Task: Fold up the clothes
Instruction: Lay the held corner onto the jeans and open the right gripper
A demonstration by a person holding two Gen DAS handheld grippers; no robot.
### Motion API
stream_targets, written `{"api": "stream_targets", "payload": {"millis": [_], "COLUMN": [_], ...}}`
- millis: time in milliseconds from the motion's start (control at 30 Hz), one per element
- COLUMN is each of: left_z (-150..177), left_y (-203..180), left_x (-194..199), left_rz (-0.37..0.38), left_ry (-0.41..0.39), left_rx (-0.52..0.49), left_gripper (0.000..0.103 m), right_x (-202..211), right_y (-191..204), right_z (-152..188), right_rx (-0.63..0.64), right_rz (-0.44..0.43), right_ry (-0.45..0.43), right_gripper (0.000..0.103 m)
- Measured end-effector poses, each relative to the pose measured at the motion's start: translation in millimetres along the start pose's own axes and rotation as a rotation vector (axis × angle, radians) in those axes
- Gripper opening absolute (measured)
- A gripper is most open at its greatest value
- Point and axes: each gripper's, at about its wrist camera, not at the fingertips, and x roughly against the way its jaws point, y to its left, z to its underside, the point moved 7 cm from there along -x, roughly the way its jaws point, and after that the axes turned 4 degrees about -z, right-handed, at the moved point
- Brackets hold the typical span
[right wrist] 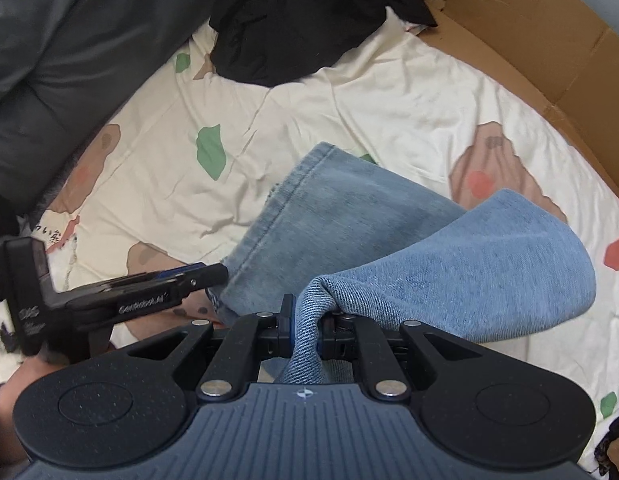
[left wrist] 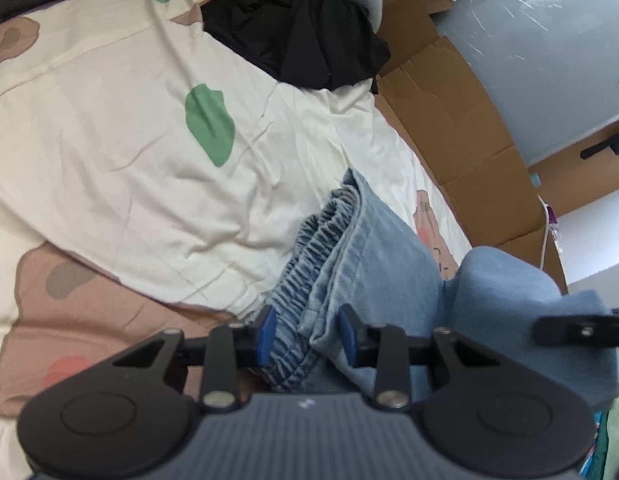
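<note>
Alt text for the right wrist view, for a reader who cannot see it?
The right gripper is shut on a fold of blue jeans above a cream patterned bedsheet. The left gripper shows at left; a black garment lies behind.

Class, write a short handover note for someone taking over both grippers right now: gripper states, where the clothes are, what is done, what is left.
Left gripper: jaws apart around the gathered elastic waistband of the light blue denim jeans; no clear clamp on it.
Right gripper: shut on a pinched fold of the jeans, lifting it.
The jeans lie partly doubled over on the cream patterned bed sheet. A crumpled black garment sits at the far end, untouched.
Done: first fold begun. Left: lay the fold flat, finish the jeans, then probably the black garment.
</note>
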Motion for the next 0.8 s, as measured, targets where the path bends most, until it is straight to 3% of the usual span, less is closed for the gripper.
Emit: {"api": "stream_targets", "payload": {"millis": [233,367,600,800], "left_z": [-9.3,-11.8,-14.1,-18.5], "left_y": [13.5,23.9,31.1,28.1], "left_x": [8.0,11.6,14.2,20.2], "left_rz": [-0.021,-0.040,-0.055,-0.057], "left_ry": [-0.027,-0.039,-0.053,-0.071], "left_rx": [0.043,0.071,0.089,0.079], "left_gripper": [0.036,0.036,0.036,0.036], "right_x": [-52.3,-65.5,-43.4,-3.3], "right_y": [15.0,29.1,62.3,34.8], "right_z": [-6.8,-9.6,-25.6,-29.7], "right_rx": [-0.030,-0.042,0.048,0.007], "right_rz": [0.029,0.016,-0.020,-0.028], "right_ry": [0.051,0.078,0.051,-0.007], "right_gripper": [0.012,0.036,0.038,0.038]}}
